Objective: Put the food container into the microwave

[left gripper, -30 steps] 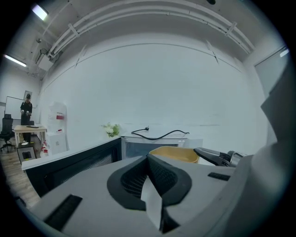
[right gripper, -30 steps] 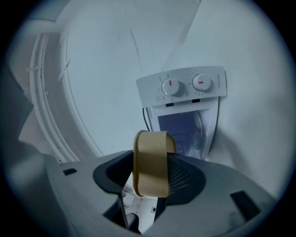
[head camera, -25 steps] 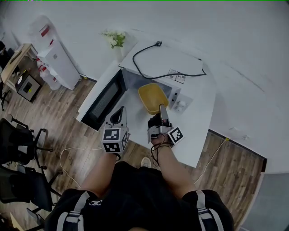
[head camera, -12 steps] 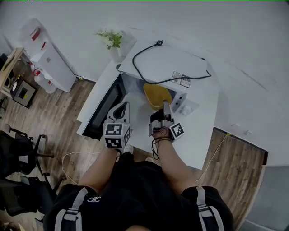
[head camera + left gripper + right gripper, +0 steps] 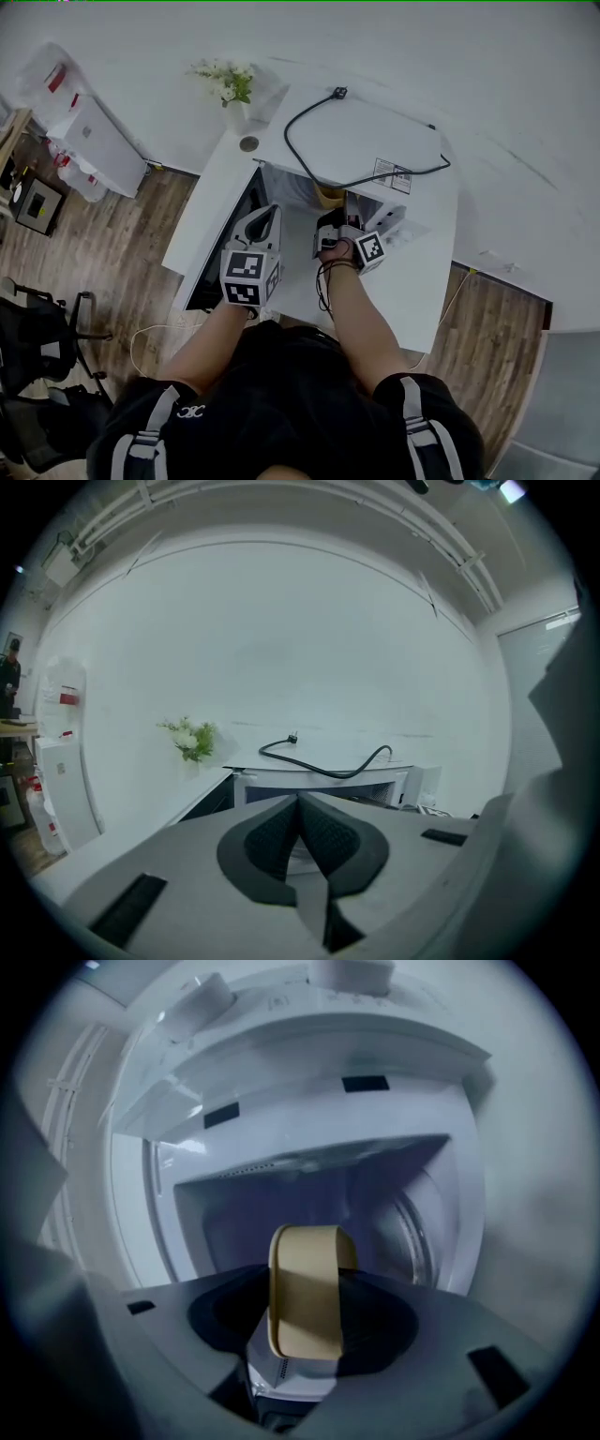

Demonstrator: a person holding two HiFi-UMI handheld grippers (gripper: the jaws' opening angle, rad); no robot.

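Observation:
The yellow food container [image 5: 305, 1288] is clamped between the jaws of my right gripper [image 5: 309, 1321]; in the head view only its near edge [image 5: 329, 196] shows at the mouth of the white microwave [image 5: 375, 141], the rest hidden under the microwave's top. The right gripper [image 5: 330, 225] sits at the oven opening. The right gripper view looks into the grey cavity [image 5: 375, 1204] with the container in front of it. My left gripper [image 5: 265, 223] hovers left of the opening beside the open door [image 5: 220, 239]; its jaws are shut and empty [image 5: 300, 822].
A black power cord [image 5: 323, 131] lies coiled on the microwave's top. A vase of white flowers [image 5: 230, 89] stands at the counter's back left corner. The white counter [image 5: 427, 281] runs right of the microwave. Wooden floor and chairs lie to the left.
My right gripper has carried the yellow container forward from in front of the microwave into its opening, so most of it is now hidden. The left gripper moved forward slightly alongside the door.

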